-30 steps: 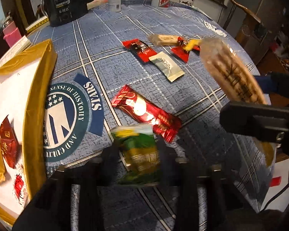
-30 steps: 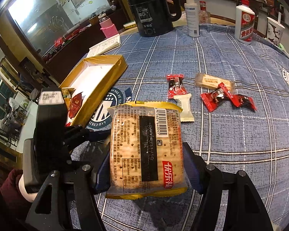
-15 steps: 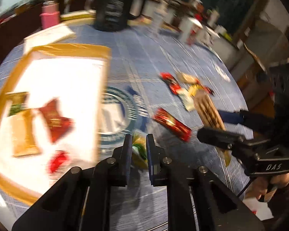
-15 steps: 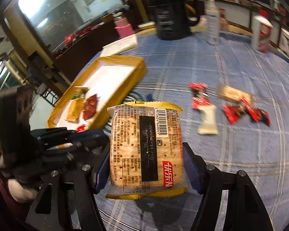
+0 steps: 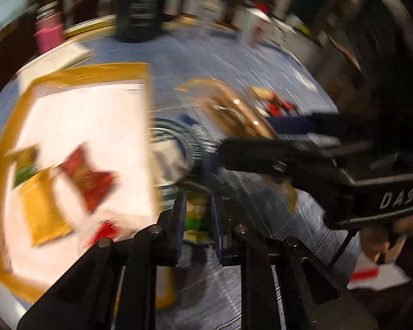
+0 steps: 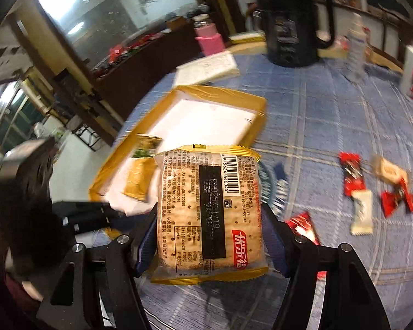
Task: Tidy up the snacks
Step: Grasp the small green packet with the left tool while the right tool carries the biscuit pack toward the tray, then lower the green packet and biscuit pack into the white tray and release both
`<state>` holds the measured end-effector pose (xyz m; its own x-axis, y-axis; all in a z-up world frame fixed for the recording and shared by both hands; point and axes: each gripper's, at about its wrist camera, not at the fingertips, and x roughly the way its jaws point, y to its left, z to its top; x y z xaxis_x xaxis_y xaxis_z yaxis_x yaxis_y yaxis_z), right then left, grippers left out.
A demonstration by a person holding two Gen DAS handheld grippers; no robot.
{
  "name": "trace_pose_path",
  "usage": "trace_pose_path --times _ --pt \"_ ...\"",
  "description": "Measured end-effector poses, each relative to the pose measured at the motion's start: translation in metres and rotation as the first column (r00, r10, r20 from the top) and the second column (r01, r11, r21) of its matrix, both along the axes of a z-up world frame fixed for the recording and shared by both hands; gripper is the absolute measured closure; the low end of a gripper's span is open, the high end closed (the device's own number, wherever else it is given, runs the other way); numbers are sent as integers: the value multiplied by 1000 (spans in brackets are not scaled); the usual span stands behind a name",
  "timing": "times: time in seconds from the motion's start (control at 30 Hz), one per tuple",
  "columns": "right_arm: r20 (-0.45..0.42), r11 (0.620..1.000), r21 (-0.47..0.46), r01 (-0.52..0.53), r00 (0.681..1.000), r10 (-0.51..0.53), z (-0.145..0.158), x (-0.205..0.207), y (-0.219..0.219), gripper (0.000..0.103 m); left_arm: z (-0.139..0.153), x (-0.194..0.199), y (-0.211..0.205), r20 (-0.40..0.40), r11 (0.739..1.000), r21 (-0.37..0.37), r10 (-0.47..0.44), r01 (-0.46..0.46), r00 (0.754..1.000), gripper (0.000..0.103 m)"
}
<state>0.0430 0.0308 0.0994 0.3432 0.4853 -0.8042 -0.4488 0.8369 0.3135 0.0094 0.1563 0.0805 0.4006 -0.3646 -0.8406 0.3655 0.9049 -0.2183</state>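
Observation:
My left gripper (image 5: 197, 214) is shut on a green and yellow snack packet (image 5: 196, 217), held above the table beside the right wall of the yellow-rimmed box (image 5: 148, 88). The box holds a red packet (image 5: 88, 176), a yellow packet (image 5: 44, 206), a green packet (image 5: 25, 162) and a small red candy (image 5: 104, 231). My right gripper (image 6: 210, 236) is shut on a clear cracker packet (image 6: 209, 211) with yellow ends, held above the table near the box (image 6: 250, 101). The right gripper also shows in the left wrist view (image 5: 302, 156). The left wrist view is blurred.
Loose snacks lie on the blue checked tablecloth (image 6: 330, 126): red candies (image 6: 352, 173), a white bar (image 6: 361, 211), a beige packet (image 6: 389, 169) and a red bar (image 6: 302, 225). A black kettle (image 6: 291, 24), a spray bottle (image 6: 356, 44), a pink cup (image 6: 209, 41) and a notebook (image 6: 206, 66) stand at the far side.
Both grippers have swung left toward the box with their packets. The left view has blurred with the motion, and the right gripper now sits closer in front of it.

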Motion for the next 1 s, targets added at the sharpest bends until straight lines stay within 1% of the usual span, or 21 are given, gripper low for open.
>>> trace_pose_path --times 0.07,0.1,0.17,0.2,0.23,0.3,0.33,0.4,0.43,0.47,0.5,0.53,0.6,0.67,0.77,0.83,0.9,0.93,1.0 --pt "-7 1000 -14 26 1000 -26 -2 0 -11 34 -9 5 -22 -2 995 77 -59 59 998 88" --pt "-5 999 -22 38 999 -38 -3 -2 -17 34 -15 8 -29 -6 991 111 -76 77 997 85" --pt "6 997 -50 64 998 -64 -4 -4 -24 34 -25 16 -33 -29 986 147 -79 82 996 75" --pt "1 996 -41 73 997 -73 -5 -5 -29 34 -28 20 -32 -38 984 158 -78 83 996 70" --pt "-9 996 -18 85 996 -85 -7 -6 -37 34 -31 22 -32 -47 982 168 -79 86 996 61" --pt "-12 995 2 104 994 -104 -7 -7 -46 34 -39 25 -35 -72 974 206 -85 98 994 60" --pt "-9 993 5 114 993 -114 -7 -8 -50 34 -40 24 -39 -61 967 229 -97 109 993 60" --pt "-12 992 16 129 992 -129 -8 -8 -57 34 -47 23 -47 -79 958 254 -118 134 990 61" --pt "-12 991 19 132 991 -132 -6 -7 -58 35 -49 22 -50 -75 956 262 -118 134 990 72" --pt "-10 991 23 135 991 -135 -6 -8 -61 35 -51 22 -51 -70 955 269 -114 129 991 74" --pt "-8 990 28 136 991 -136 -5 -8 -63 35 -52 22 -51 -69 959 258 -102 116 992 75" --pt "-6 990 30 136 991 -136 -4 -9 -64 35 -50 23 -50 -67 966 236 -89 102 994 78" --pt "-4 991 31 133 991 -133 -3 -9 -65 35 -46 24 -45 -64 978 195 -63 74 996 78" --pt "-2 991 29 128 992 -128 -1 -10 -66 34 -40 26 -35 -61 990 135 -22 30 998 80" --pt "1 993 31 115 993 -115 2 -9 -63 34 -27 35 -21 -61 998 60 40 -36 997 80" --pt "9 995 30 91 996 -91 5 -8 -55 34 -17 38 0 -58 996 7 93 -92 994 80" --pt "19 998 30 60 998 -61 9 -8 -44 34 -5 42 19 -48 989 -24 143 -144 989 81" --pt "26 999 32 39 999 -40 11 -7 -34 34 -2 47 31 -48 984 -42 170 -172 984 86" --pt "38 999 35 -2 999 1 15 -4 -13 34 6 49 53 -32 972 -51 230 -231 973 92"
